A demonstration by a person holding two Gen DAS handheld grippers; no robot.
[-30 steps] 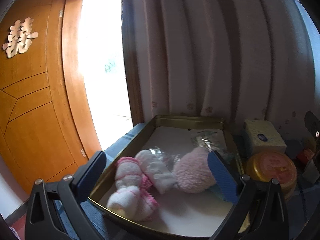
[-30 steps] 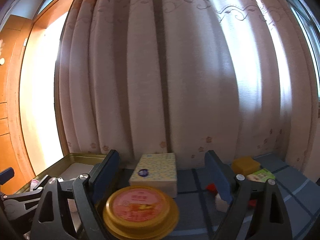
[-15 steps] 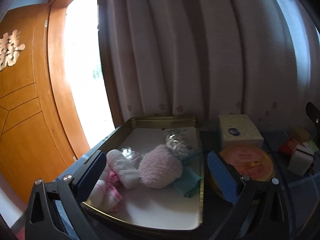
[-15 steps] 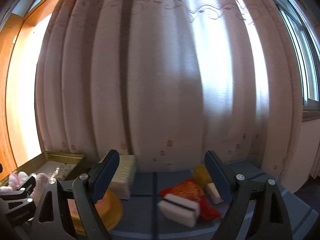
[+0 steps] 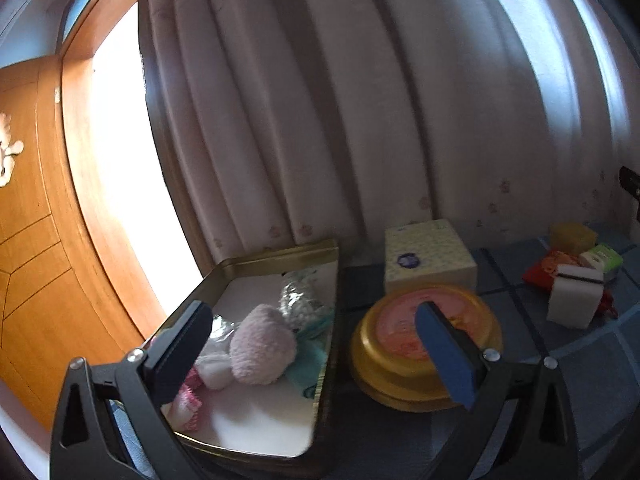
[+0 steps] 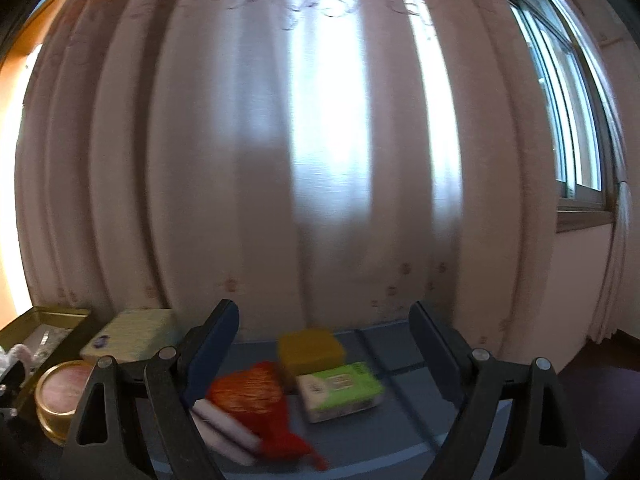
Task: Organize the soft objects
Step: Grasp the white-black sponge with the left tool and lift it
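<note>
Left gripper (image 5: 316, 344) and right gripper (image 6: 324, 344), both spread wide and empty. Pink plush (image 5: 262, 346) lies in the gold tray (image 5: 280, 254) at the table's left end; orange cloth (image 6: 250, 394), sponge (image 6: 310, 350) and green packet (image 6: 340, 386) lie toward its right end.

Hand-held gripper (image 5: 316, 338): black frame, silver screws, blue finger pads (image 5: 444, 354).

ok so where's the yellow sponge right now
The yellow sponge sits at the back of the blue table near the curtain, centred between the open right gripper's fingers in the right wrist view, just behind the green packet and right of the orange-red mesh bag.
</note>
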